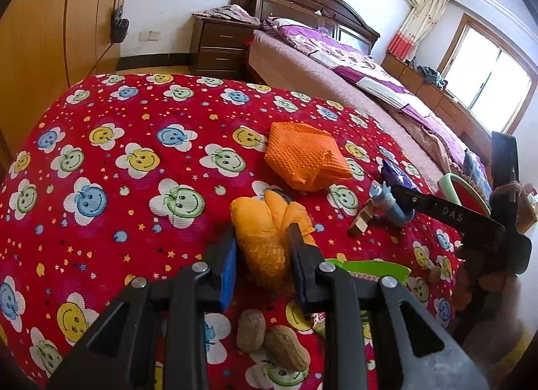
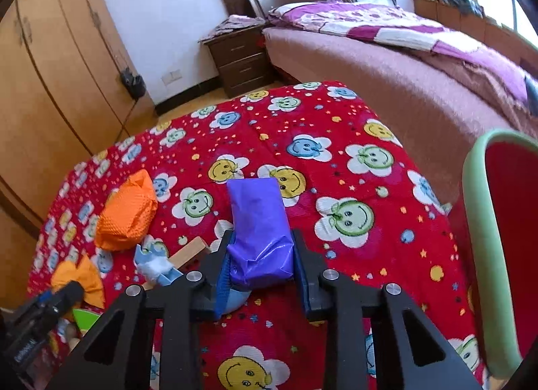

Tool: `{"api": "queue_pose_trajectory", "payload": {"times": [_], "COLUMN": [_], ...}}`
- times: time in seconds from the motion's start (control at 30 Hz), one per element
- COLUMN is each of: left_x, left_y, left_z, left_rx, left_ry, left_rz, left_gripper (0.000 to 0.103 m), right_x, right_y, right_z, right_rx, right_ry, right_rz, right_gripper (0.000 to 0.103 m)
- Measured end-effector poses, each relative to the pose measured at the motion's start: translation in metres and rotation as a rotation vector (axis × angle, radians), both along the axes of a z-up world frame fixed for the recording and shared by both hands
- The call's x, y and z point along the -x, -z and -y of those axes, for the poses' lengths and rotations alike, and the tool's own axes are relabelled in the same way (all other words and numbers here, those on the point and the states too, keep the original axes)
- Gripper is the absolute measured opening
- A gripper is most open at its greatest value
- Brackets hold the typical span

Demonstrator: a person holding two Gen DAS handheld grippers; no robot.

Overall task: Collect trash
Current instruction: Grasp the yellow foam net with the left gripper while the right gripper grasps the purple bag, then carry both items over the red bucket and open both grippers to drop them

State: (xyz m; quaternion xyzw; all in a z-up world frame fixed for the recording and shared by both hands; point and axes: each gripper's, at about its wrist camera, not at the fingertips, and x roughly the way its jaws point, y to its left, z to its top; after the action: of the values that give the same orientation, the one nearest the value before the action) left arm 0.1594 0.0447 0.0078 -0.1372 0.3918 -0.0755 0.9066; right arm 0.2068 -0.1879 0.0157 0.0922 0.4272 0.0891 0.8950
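The purple packet (image 2: 258,232) lies on the red cloth (image 2: 336,114) with its long axis pointing away from the right gripper (image 2: 262,257), toward the bed (image 2: 386,73). This gripper's fingers are closed on its near end. The left gripper (image 1: 262,248) squeezes the yellow wad (image 1: 265,221), which also stretches away from it. Only the left view shows two peanuts (image 1: 269,339) near that gripper.

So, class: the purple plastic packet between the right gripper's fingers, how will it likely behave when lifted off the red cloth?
The purple packet looks soft: its glossy film creases where the right gripper pinches it, so it will probably sag or bend. It seems light for its size. The shiny film may slip between the pads.
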Motion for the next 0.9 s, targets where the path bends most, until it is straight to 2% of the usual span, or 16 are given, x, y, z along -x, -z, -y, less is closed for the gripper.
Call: {"api": "queue_pose_trajectory", "payload": {"times": [0.3, 0.43, 0.63, 0.9], "left_x": [0.007, 0.009, 0.022, 0.042], "left_y": [-0.006, -0.013, -0.028, -0.053], "left_z": [0.009, 0.016, 0.016, 0.03], "left_rx": [-0.065, -0.086, -0.071, -0.009], "left_ry": [0.011, 0.022, 0.02, 0.019], "left_rz": [0.014, 0.019, 0.039, 0.068], "left_gripper": [0.028, 0.028, 0.028, 0.028], "right_x": [0.02, 0.027, 0.04, 0.087], "right_y": [0.0, -0.001, -0.009, -0.043], "right_z": [0.011, 0.012, 0.019, 0.041], "right_rx": [-0.116, -0.137, -0.184, -0.191], "right_ry": [0.024, 0.031, 0.036, 0.032], "right_rz": [-0.004, -0.012, -0.023, 0.047], "right_gripper": [0.03, 0.03, 0.029, 0.029]}}
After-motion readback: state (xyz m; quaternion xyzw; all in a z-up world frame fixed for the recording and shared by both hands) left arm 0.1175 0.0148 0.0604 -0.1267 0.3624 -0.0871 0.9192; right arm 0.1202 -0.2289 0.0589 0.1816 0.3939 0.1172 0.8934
